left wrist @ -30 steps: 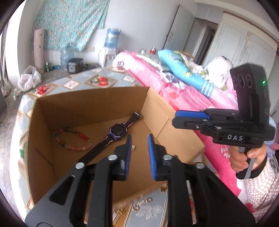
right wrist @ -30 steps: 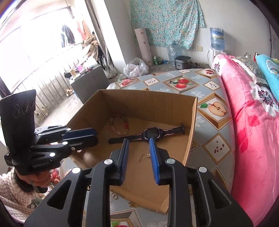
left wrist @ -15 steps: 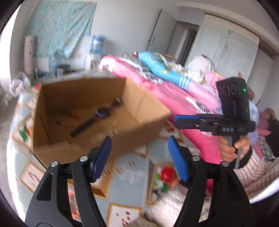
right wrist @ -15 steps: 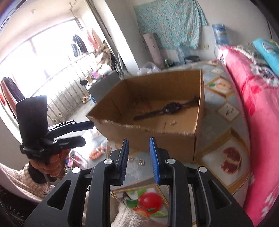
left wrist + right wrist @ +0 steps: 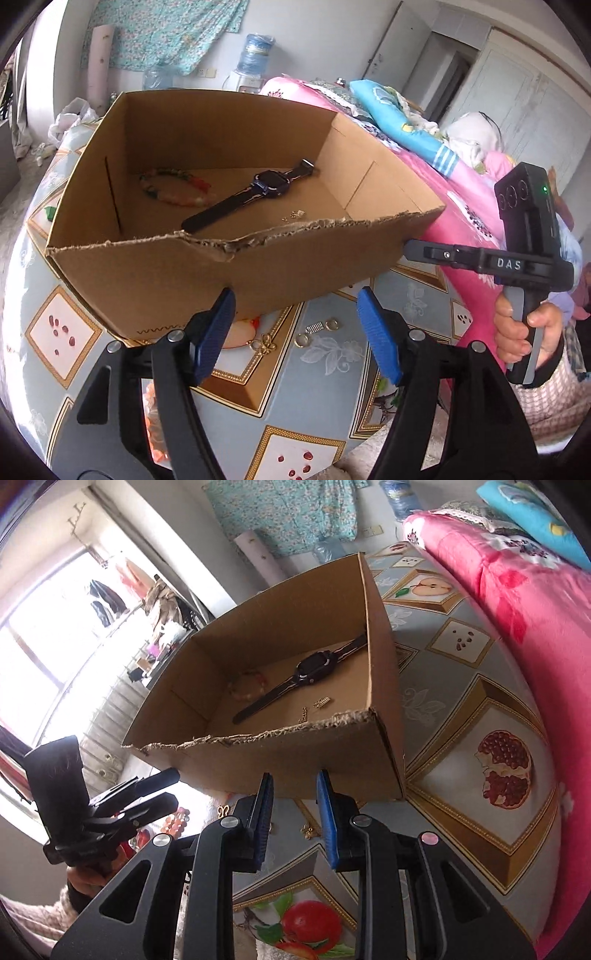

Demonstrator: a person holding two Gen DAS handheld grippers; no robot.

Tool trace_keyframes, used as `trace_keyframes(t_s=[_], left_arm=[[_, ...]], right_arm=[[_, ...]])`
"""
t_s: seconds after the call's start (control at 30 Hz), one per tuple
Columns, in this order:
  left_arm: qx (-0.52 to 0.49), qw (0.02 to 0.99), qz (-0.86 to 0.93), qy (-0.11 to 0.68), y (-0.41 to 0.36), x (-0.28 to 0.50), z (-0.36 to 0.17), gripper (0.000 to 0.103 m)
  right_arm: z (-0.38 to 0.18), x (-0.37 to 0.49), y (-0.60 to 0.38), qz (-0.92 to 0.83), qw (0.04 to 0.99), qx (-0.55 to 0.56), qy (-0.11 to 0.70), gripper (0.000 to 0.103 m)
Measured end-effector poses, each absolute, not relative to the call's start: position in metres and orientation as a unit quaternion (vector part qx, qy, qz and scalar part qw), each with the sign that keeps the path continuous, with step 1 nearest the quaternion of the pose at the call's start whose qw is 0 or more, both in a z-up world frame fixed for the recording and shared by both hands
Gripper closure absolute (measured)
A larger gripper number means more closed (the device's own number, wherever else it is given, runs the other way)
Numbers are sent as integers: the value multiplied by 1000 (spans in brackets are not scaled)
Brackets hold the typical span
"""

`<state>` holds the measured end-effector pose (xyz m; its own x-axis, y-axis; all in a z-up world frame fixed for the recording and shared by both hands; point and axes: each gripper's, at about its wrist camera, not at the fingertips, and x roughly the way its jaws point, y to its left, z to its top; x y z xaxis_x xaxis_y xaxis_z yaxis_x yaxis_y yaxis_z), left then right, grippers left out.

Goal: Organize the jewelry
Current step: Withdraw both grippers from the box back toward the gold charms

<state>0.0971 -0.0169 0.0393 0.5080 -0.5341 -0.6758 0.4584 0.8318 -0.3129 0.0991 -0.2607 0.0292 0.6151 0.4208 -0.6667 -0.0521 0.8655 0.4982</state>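
Note:
An open cardboard box (image 5: pixel 258 273) (image 5: pixel 288 768) stands on the patterned tablecloth. Inside it lie a dark smartwatch (image 5: pixel 269 182) (image 5: pixel 314 668), a bead bracelet (image 5: pixel 173 188) (image 5: pixel 247 686) and small gold pieces (image 5: pixel 295 214) (image 5: pixel 321 703). On the cloth before the box lie gold rings (image 5: pixel 332 324), a small silver coil (image 5: pixel 314 327) and a gold butterfly piece (image 5: pixel 267 345) (image 5: pixel 221 810). My left gripper (image 5: pixel 295 321) (image 5: pixel 171 788) hovers open wide above these, holding nothing. My right gripper (image 5: pixel 295 797) (image 5: pixel 408 246) hangs before the box's near wall, jaws a narrow gap apart, nothing between them.
A pink quilted bed (image 5: pixel 535 609) runs along the table's right side. Orange beads (image 5: pixel 173 821) lie on the cloth near the left gripper, and another gold piece (image 5: pixel 310 830) lies under the right one. A person's hand (image 5: pixel 517 332) holds the right gripper's handle.
Both grippers have pulled back from over the box and sunk to the cloth in front of it. The left jaws went from nearly closed to wide apart. The right gripper rolled.

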Motion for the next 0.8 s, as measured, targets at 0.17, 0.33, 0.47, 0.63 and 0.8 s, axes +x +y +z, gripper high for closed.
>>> trace_keyframes(t_s=[0.17, 0.33, 0.47, 0.63, 0.8], left_arm=[[-42, 869, -287, 402, -20, 96, 40, 38], [-49, 869, -285, 402, -19, 98, 39, 38], [-42, 871, -281, 401, -21, 95, 37, 38], [-23, 864, -287, 412, -25, 80, 30, 33], [35, 859, -276, 429, -36, 61, 16, 29]], right_arm=[[29, 100, -265, 130, 871, 236, 410, 78], [27, 103, -265, 132, 871, 243, 406, 78], [25, 97, -265, 104, 877, 224, 412, 67], [18, 80, -254, 62, 886, 151, 434, 49], [4, 59, -240, 24, 886, 67, 457, 36]])
